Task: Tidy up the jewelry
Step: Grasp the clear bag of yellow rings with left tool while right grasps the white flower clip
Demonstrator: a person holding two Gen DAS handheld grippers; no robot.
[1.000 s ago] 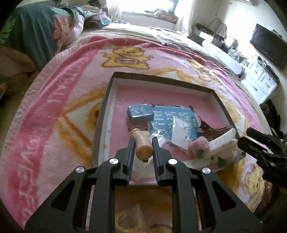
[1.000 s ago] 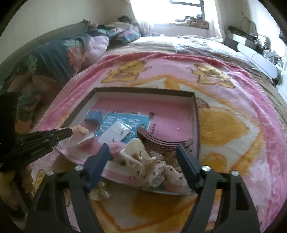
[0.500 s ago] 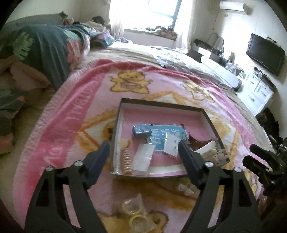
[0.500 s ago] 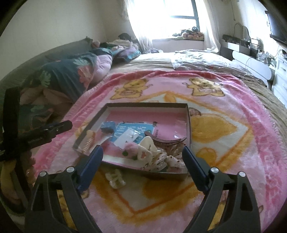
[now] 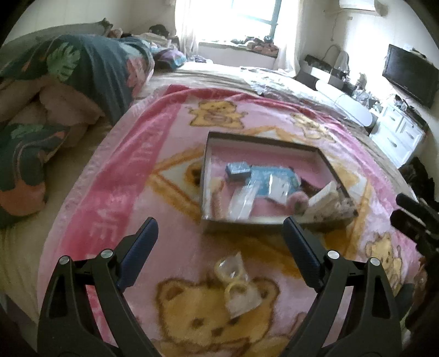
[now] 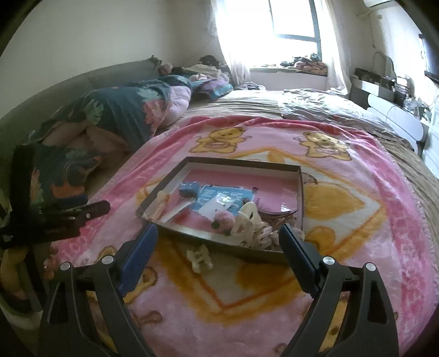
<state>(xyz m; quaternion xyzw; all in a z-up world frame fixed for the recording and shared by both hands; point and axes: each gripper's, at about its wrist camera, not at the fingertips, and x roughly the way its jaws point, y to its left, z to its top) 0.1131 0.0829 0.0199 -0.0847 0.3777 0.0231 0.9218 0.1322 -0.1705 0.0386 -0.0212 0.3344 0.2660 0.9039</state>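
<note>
A shallow dark-rimmed tray (image 5: 263,140) with a pink floor lies on the pink teddy-bear blanket (image 5: 123,208). It holds a small blue box (image 5: 238,170), a blue card (image 5: 274,181), a pink pompom (image 6: 224,219), pale hair clips (image 6: 255,230) and a peach spiral piece (image 6: 159,204) along its left wall. My left gripper (image 5: 219,223) hovers short of the tray, its jaws opening, with nothing between them. My right gripper (image 6: 217,228) is open and empty, also short of the tray. A white claw clip (image 6: 199,258) and a clear bag of yellow rings (image 5: 236,282) lie on the blanket.
Pillows and a dark floral duvet (image 5: 90,71) are heaped at the left. A window (image 6: 290,19) lights the far wall. A television (image 5: 411,74) and a white dresser (image 5: 400,134) stand at the right, past the bed's edge.
The left gripper let go of the peach spiral piece in the tray and spread wide. Both grippers drew back and up from the tray, which now looks smaller and farther.
</note>
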